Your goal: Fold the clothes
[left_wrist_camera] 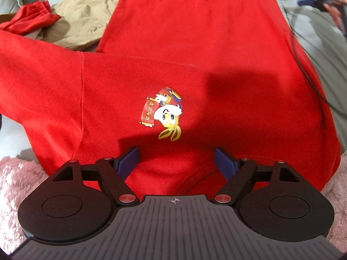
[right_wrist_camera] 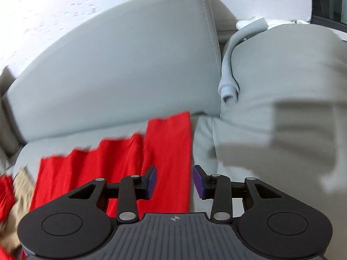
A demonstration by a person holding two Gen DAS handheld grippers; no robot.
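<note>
A red sweatshirt with a small cartoon print lies flat on a grey sofa, and one sleeve stretches out to the left. My left gripper hangs just above the near end of the sweatshirt, open wide, with only the flat cloth below it. In the blurred right wrist view, my right gripper stands open by a narrower gap over the right edge of the red sweatshirt. Nothing is pinched between its blue pads.
A tan garment and a crumpled small red garment lie at the far left. Pink fluffy fabric borders the near side. A grey back cushion and a grey pillow stand behind the sweatshirt.
</note>
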